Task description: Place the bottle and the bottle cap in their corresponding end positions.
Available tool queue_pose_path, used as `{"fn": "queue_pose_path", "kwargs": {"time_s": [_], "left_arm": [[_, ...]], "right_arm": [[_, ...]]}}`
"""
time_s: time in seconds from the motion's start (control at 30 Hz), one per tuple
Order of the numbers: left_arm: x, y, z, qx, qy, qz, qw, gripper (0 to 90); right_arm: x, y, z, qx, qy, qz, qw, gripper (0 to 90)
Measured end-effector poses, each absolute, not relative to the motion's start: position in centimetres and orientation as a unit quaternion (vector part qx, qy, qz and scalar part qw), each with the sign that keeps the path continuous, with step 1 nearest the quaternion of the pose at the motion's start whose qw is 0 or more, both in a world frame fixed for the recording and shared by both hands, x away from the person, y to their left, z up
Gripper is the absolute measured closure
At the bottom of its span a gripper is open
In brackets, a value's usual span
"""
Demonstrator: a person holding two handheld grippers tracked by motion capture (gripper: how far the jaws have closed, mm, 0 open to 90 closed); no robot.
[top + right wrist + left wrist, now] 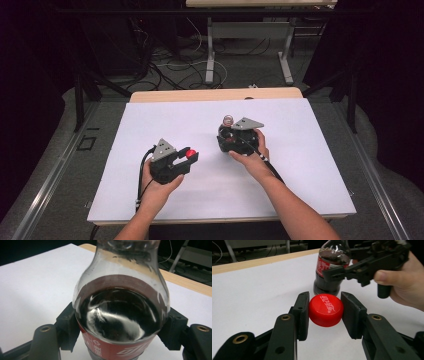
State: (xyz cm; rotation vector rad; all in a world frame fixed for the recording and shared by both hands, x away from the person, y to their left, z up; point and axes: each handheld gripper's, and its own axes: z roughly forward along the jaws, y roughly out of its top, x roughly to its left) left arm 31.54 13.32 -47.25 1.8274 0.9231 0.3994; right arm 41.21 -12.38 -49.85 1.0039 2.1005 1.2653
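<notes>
A small cola bottle [227, 131] with dark drink and a red label stands upright on the white table top, its neck uncapped. My right gripper [226, 140] is shut on the bottle's body [120, 315], one pad on each side. The bottle [332, 267] also appears in the left gripper view, with the right gripper [329, 275] clamped across its label. My left gripper [191, 156] is shut on the red bottle cap [326, 310], which sits flat between the two pads, just above the table and to the left of the bottle. The cap [190, 153] points toward the bottle.
The white sheet [150, 125] covers most of the wooden table [200, 94]. Beyond the far edge lie a grey floor with cables [170, 70] and the legs of another table [211, 55]. Dark curtains close both sides.
</notes>
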Motion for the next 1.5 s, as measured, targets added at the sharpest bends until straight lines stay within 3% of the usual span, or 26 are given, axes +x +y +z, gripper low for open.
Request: {"fn": "queue_pose_path", "kwargs": {"time_s": [0.53,1.5], "left_arm": [[32.0,14.1,-48.5,0.754,0.398,0.16,0.497,60.5],[32.0,14.3,-48.9,0.747,0.413,0.152,0.497,60.4]], "right_arm": [[45.7,-10.8,-51.4,0.381,0.767,0.457,0.24,29.4],[45.0,-10.3,-53.1,0.384,0.764,0.465,0.23,27.2]]}}
